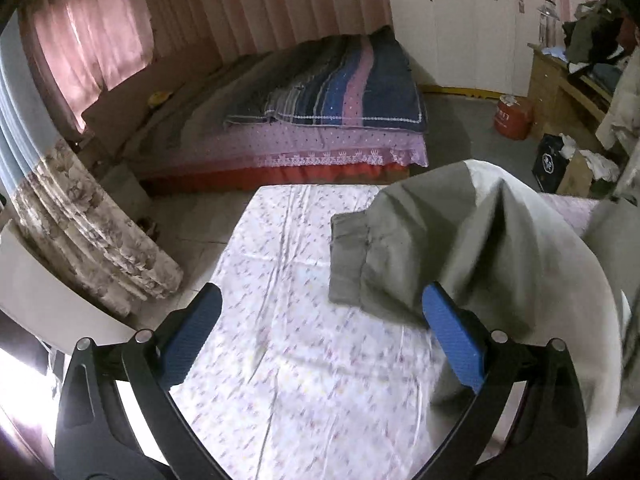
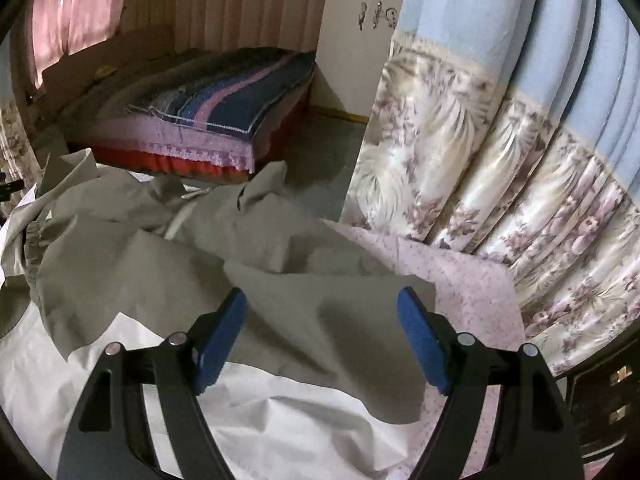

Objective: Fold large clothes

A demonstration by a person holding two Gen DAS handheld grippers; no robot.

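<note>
Both claws are spread wide with nothing pinched, the left gripper [image 1: 322, 334] over the floral sheet [image 1: 280, 360] just left of the grey jacket [image 1: 460, 232] (all crumpled), the right gripper [image 2: 322, 334] right above its near edge.

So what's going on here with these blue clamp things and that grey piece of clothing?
A person is holding a two-finger gripper in each hand to fold a large grey-green garment that lies crumpled on a table covered with a flowered cloth. Both grippers are open and holding nothing right now. The left gripper hangs over the bare cloth beside a cuffed sleeve, and the right gripper hangs just above a flap of the garment with white lining showing. No fold looks finished yet.
</note>
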